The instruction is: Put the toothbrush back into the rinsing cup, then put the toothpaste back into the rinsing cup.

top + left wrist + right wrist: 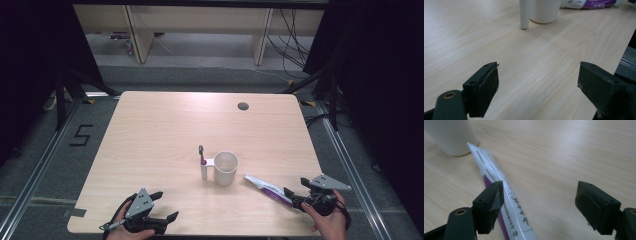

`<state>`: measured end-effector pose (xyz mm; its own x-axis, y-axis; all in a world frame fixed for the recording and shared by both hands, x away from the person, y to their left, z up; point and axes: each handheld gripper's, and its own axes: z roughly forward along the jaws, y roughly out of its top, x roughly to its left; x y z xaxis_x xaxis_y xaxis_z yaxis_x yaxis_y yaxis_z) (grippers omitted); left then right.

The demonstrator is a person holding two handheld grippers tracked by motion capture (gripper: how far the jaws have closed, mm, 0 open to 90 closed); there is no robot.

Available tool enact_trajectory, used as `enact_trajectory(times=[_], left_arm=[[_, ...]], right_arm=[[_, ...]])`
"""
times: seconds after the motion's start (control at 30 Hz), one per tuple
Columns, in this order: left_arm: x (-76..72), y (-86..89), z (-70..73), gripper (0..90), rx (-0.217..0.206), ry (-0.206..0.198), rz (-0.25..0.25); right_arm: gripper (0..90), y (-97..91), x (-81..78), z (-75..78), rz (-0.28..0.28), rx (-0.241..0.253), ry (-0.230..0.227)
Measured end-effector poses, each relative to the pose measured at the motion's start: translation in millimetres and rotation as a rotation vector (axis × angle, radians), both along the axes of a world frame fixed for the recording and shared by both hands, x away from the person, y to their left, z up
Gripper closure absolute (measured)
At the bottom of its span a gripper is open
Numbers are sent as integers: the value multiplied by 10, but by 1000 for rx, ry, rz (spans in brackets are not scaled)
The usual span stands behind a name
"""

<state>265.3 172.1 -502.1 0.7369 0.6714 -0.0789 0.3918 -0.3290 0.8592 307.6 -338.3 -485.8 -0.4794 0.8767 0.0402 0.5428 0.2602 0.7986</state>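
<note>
Left gripper (pixel 537 82): jaws wide apart over bare table (pixel 474 37). White cup (pixel 544 11) ahead, handle (pixel 524 15) beside it. Tube (pixel 589 3) behind.

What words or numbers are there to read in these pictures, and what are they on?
"5": a big black numeral marked on the grey floor left of the table.
Toothpaste tube: rows of printed characters run along its white side, too blurred to read.
Toothpaste tube, left gripper view: small print on the white and purple label, too small to read.

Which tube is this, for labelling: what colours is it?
The tube is white and purple with dark print; right gripper view.
</note>
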Motion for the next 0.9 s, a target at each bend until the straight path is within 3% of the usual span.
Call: enact_trajectory(times=[0.2,0.23,0.47,0.53,0.6,0.67,0.73,0.77,0.83,0.9], left_arm=[[-66,30,-3,166,0,-1,-2],[-70,46,-3,166,16,-4,-6],[-128,53,-44,164,10,22,14],[-140,28,-83,164,19,27,10],[-131,20,-98,164,73,13,1],[-133,13,-99,165,85,9,-2],[-128,6,-102,165,79,1,-5],[-143,-3,-96,165,60,3,7],[-143,-2,-96,164,52,-3,12],[-138,4,-93,164,50,0,10]], right_arm=[[240,5,1,-7,-4,3,-1],[240,3,1,-7,-3,1,-2],[237,1,-6,7,4,2,2],[243,3,-4,13,9,0,-10],[245,11,-2,46,28,-2,-5],[246,24,1,63,30,1,-9],[247,48,12,106,52,-7,-5],[248,83,-5,133,48,8,24],[250,103,4,175,76,-22,-3],[251,175,-12,212,99,-14,41]])
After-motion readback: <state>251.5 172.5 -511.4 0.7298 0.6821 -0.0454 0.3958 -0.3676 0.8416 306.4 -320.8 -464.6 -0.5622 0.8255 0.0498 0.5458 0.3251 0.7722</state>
